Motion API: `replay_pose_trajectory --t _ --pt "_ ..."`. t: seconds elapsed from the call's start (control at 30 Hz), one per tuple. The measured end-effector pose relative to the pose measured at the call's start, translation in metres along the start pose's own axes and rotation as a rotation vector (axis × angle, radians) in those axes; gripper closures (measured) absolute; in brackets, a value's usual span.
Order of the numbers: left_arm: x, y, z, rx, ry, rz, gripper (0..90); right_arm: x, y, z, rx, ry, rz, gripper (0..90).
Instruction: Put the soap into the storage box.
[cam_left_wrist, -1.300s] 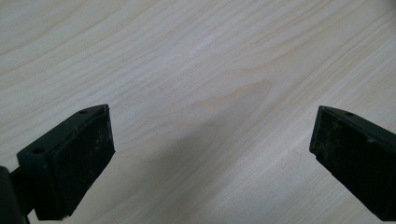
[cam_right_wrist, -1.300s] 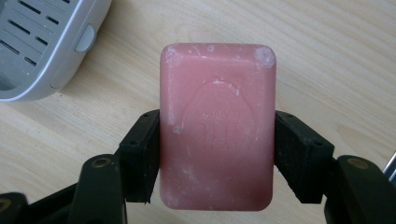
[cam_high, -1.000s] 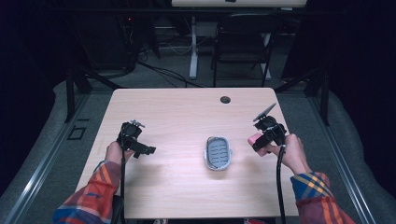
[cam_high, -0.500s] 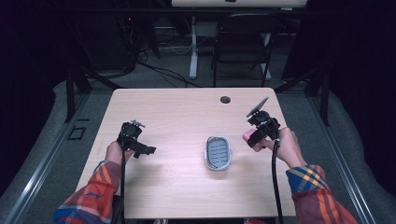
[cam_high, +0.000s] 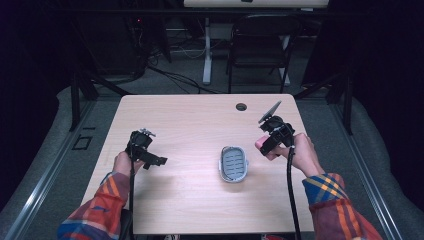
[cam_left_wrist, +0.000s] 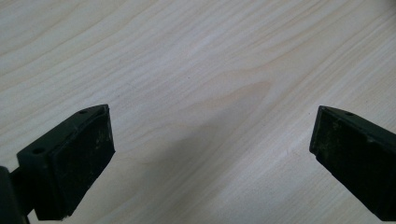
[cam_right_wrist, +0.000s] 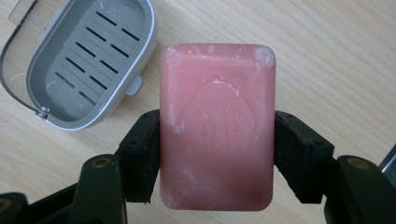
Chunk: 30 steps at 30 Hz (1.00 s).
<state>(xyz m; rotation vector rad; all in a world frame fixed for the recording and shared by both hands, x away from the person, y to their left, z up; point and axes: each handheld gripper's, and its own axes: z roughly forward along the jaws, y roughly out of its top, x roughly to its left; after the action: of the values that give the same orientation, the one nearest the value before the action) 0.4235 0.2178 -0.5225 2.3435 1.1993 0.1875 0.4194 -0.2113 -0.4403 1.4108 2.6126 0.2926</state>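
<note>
Pink soap bar (cam_right_wrist: 217, 126), stiff but likely slick, sits clamped across its long sides in the right gripper (cam_right_wrist: 217, 154), the grey dish (cam_right_wrist: 91, 60) at ten o'clock, while the left gripper (cam_left_wrist: 210, 154) gapes with nothing between its jaws.

The high view looked forward and down from above the person's side of the desk (cam_high: 200, 200), far enough off to take in the whole top, the floor around it and a chair (cam_high: 260, 47) at the far side. The left gripper view sat very close to the wood, facing down between its own jaws at bare desk (cam_left_wrist: 196, 70). The right gripper view also faced down from close by, along its jaws, at a pink soap bar (cam_right_wrist: 217, 126) and a grey soap dish (cam_right_wrist: 88, 65). That dish (cam_high: 233, 163) and the desk top were shared with the high view.
</note>
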Motion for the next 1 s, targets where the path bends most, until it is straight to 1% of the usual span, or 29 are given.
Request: replay_pose_trajectory --t 0.07,0.13,0.23,0.27,0.37,0.43,0.53,0.57,0.6,0.67,0.7,0.73,0.77,0.83,0.9,0.93,1.0 --pt "0.000 0.000 0.000 0.000 0.000 0.001 0.0 0.002 0.002 -0.001 0.003 -0.003 -0.009 37.2" --pt "0.000 0.000 0.000 -0.001 0.000 0.000 0.0 0.004 0.002 0.000 -0.011 0.003 -0.001 37.3" --pt "0.000 0.000 0.000 -0.001 0.000 -0.001 0.0 0.005 0.005 -0.001 0.017 -0.001 -0.021 37.2" --pt "0.000 0.000 0.000 0.000 0.000 -0.001 0.0 0.006 0.005 0.000 0.010 -0.001 -0.020 37.3" --pt "0.000 0.000 0.001 0.004 0.001 0.002 0.0 0.008 0.007 -0.001 0.010 0.000 -0.024 37.3" --pt "0.000 0.001 0.001 0.003 0.002 0.004 0.0 0.009 0.009 -0.001 0.008 0.008 -0.027 37.3" --pt "-0.001 0.000 0.000 0.000 0.003 0.003 0.0 0.013 0.010 -0.001 0.012 0.002 -0.036 37.3" --pt "-0.001 0.000 0.000 0.000 0.004 0.002 0.0 0.013 0.011 -0.001 0.008 0.009 -0.042 37.3" --pt "-0.001 0.001 0.000 0.002 0.004 0.003 0.0 0.015 0.012 -0.001 0.005 0.008 -0.033 37.2" --pt "-0.002 0.001 0.001 0.005 0.001 0.007 0.0 0.017 0.013 -0.001 0.005 0.007 -0.043 37.3" --pt "-0.002 0.001 0.002 0.005 -0.001 0.008 0.0 0.019 0.013 0.000 0.000 0.012 -0.038 37.2" --pt "-0.002 0.001 0.002 0.007 0.000 0.008 0.0 0.019 0.014 -0.001 0.008 0.009 -0.047 37.3" --pt "-0.001 0.001 0.002 0.008 0.000 0.007 0.0 0.020 0.015 0.000 0.004 0.011 -0.050 37.2" --pt "-0.001 0.001 0.002 0.007 -0.001 0.002 0.0 0.021 0.017 0.000 0.020 0.017 -0.062 37.3" --pt "-0.001 0.001 0.002 0.006 0.000 0.003 0.0 0.022 0.018 0.001 0.015 0.015 -0.060 37.3" --pt "-0.001 0.001 0.002 0.007 -0.001 0.004 0.0 0.023 0.019 0.001 0.014 0.024 -0.061 37.3" --pt "-0.001 0.001 0.002 0.009 -0.001 0.006 0.0 0.024 0.019 0.001 0.017 0.024 -0.065 37.2"
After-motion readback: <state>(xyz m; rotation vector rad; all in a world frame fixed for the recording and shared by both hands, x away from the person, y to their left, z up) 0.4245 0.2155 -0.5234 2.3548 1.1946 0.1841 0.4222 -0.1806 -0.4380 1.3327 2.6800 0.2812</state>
